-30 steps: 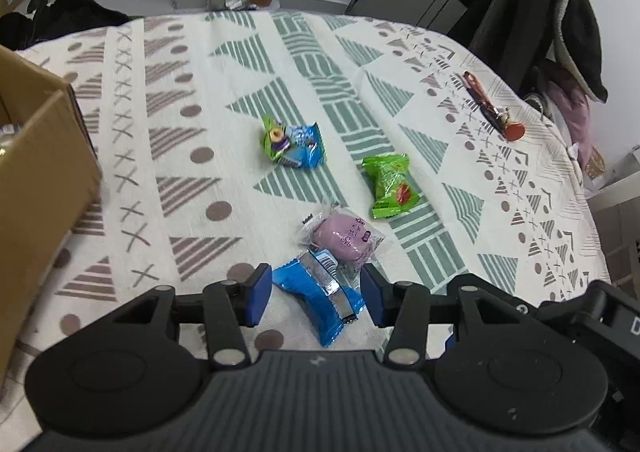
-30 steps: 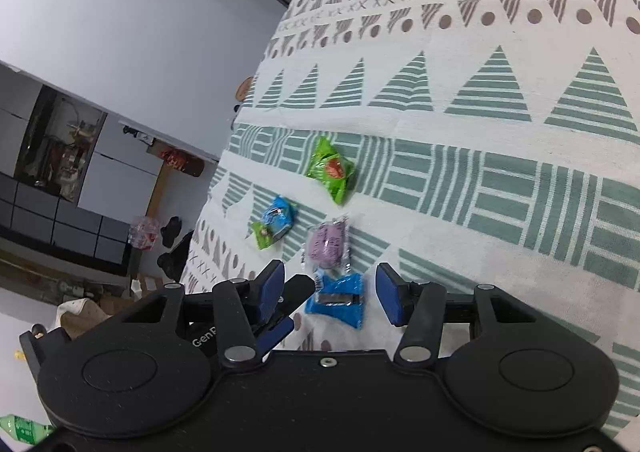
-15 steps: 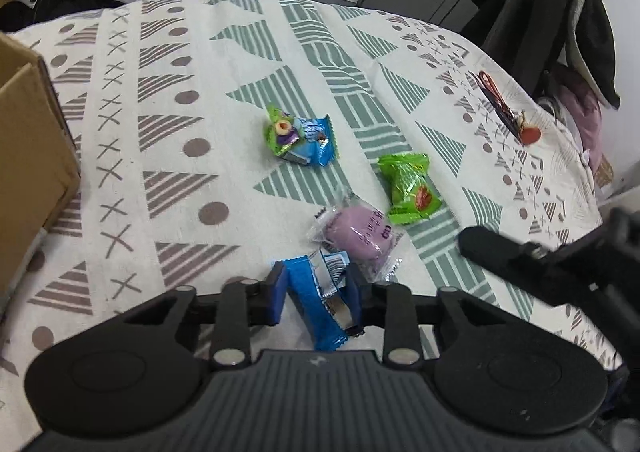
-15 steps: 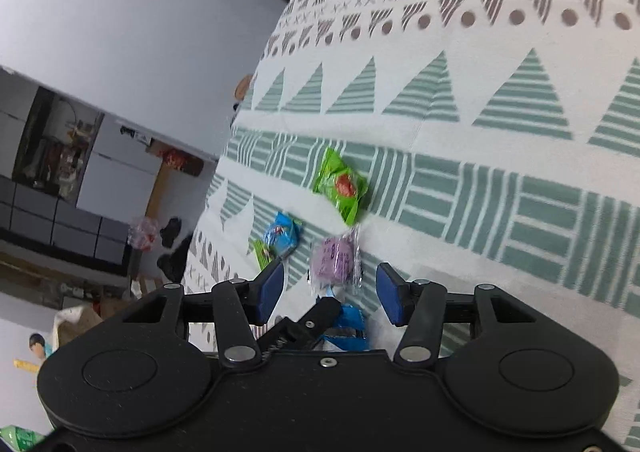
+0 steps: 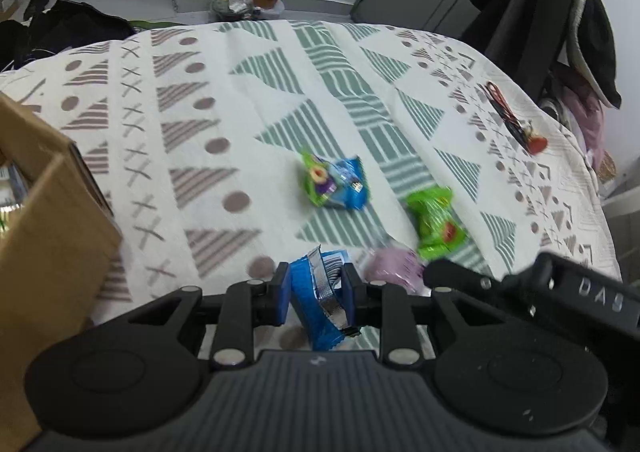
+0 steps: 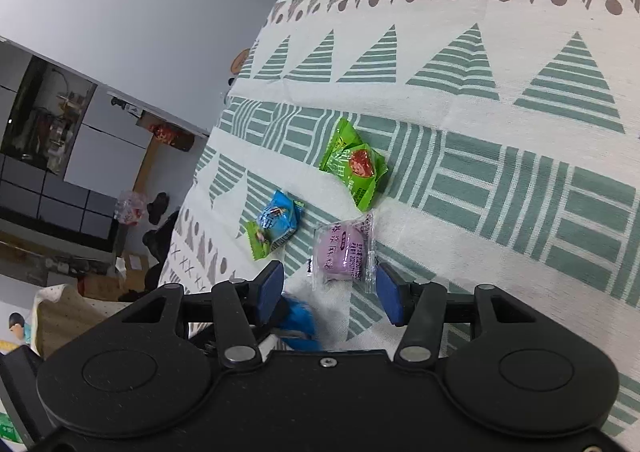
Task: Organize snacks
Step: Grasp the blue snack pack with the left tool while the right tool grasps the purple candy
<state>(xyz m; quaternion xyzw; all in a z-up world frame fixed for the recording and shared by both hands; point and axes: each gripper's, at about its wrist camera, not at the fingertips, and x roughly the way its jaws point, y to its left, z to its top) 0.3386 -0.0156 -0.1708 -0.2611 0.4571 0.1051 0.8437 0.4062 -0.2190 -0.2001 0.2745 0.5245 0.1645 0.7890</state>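
The left tongs (image 5: 316, 294) are clamping a blue packet (image 5: 320, 304), holding it just above the patterned cloth (image 5: 248, 112) beside a cardboard box (image 5: 52, 236). The right tongs (image 6: 330, 292) are hanging apart, flanking a purple snack (image 6: 344, 252) lying on the cloth, near a green packet (image 6: 354, 168) and a blue-green one (image 6: 274, 224).

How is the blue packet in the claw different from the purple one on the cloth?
The blue packet is opaque foil, clamped in the left gripper; the purple packet is clear wrap around a round purple sweet, lying loose ahead of the open right gripper. Both are small sealed snacks.
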